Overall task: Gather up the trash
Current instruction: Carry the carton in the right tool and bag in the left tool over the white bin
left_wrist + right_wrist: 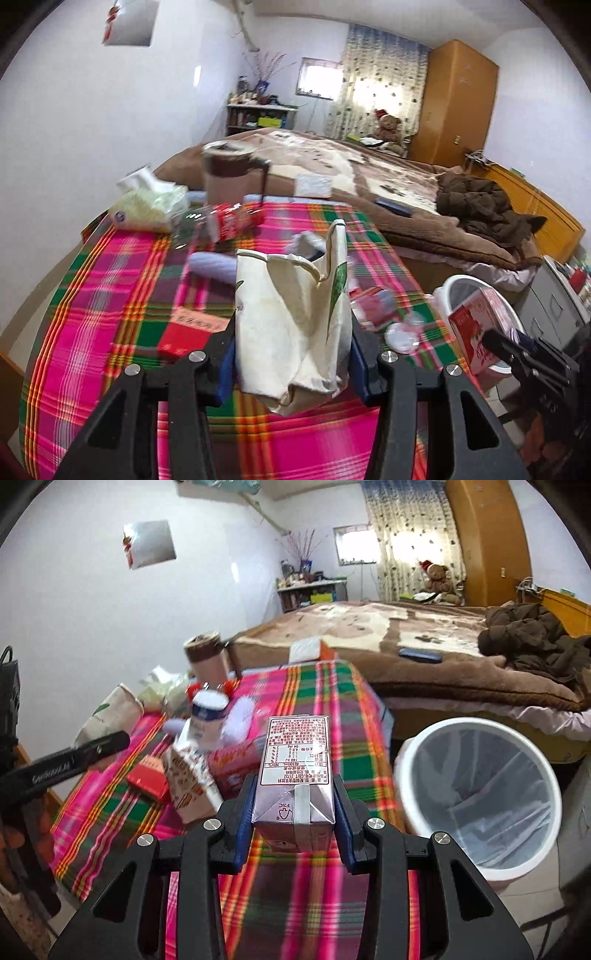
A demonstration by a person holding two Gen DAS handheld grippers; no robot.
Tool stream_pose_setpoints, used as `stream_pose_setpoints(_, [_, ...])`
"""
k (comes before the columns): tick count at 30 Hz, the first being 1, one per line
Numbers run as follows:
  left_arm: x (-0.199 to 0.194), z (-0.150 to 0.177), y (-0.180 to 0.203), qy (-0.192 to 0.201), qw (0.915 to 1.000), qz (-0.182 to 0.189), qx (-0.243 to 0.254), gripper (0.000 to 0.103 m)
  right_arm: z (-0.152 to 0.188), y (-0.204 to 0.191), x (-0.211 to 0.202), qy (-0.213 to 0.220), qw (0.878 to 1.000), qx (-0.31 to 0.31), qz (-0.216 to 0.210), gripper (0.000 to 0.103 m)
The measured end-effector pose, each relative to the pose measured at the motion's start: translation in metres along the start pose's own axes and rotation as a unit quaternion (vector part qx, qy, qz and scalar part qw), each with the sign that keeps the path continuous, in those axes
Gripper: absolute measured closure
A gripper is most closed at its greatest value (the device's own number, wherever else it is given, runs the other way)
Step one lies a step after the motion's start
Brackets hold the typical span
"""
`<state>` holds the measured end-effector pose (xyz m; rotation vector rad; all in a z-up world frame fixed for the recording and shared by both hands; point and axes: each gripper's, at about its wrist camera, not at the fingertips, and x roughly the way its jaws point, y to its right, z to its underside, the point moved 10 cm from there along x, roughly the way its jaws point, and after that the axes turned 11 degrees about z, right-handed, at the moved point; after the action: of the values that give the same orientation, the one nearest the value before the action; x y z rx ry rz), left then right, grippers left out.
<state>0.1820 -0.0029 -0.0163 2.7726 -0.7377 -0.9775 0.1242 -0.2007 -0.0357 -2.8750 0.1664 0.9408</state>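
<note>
My left gripper (293, 350) is shut on a crumpled cream paper bag (291, 317) with a green leaf print, held above the plaid tablecloth (110, 295). My right gripper (293, 812) is shut on a silver and red milk carton (295, 771), held over the table's right side. The carton also shows in the left wrist view (476, 328), in front of the white trash bin (461, 284). The bin (476, 797) stands on the floor right of the table, lined with a clear bag. The paper bag also shows in the right wrist view (110, 716).
On the table lie a red box (147, 781), a printed carton (192, 786), a white bottle (207, 716), a red-labelled bottle (229, 221), a tissue pack (151, 203) and a brown mug (229, 173). A bed (406, 638) stands behind.
</note>
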Motion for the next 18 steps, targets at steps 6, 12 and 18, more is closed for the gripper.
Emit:
stream_pose_setpoints(6, [0.011, -0.006, 0.046, 0.002, 0.9992, 0.025, 0.031, 0.052, -0.013, 0.036, -0.005, 0.014, 0.999, 0.018, 0.024, 0.064])
stream_pose_setpoints(12, [0.030, -0.006, 0.095, -0.004, 0.9966, 0.050, 0.064, 0.052, -0.020, 0.070, -0.005, 0.016, 0.998, 0.033, 0.049, 0.064])
stream_pose_setpoints(18, [0.052, -0.006, 0.144, -0.011, 0.9926, 0.088, 0.083, 0.052, -0.020, 0.102, 0.001, 0.011, 0.996, 0.049, 0.070, 0.064])
